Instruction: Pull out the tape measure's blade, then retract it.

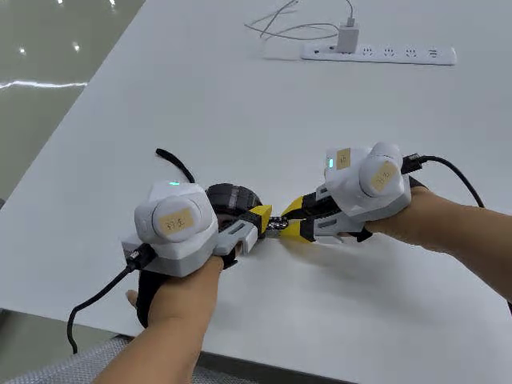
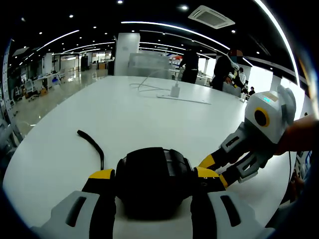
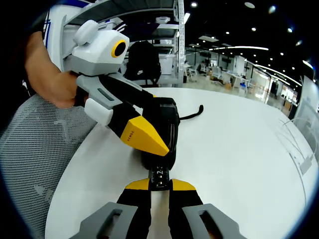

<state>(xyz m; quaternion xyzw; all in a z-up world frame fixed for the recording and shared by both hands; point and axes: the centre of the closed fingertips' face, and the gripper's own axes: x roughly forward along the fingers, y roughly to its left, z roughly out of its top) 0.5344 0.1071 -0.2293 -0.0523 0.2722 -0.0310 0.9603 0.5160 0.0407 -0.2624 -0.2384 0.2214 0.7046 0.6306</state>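
Seen from above, the white left gripper (image 1: 246, 232) covers most of the round black tape measure case (image 1: 234, 198). The tip of the short steel blade (image 3: 159, 175) is buried between the jaws of the black-and-yellow right gripper (image 3: 159, 185). The thin grey cable (image 1: 350, 10) runs off the top edge.

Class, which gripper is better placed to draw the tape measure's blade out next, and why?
The right gripper: its fingers are shut on the blade tip, just outside the case. The left gripper clamps the case, so it likely serves as anchor.
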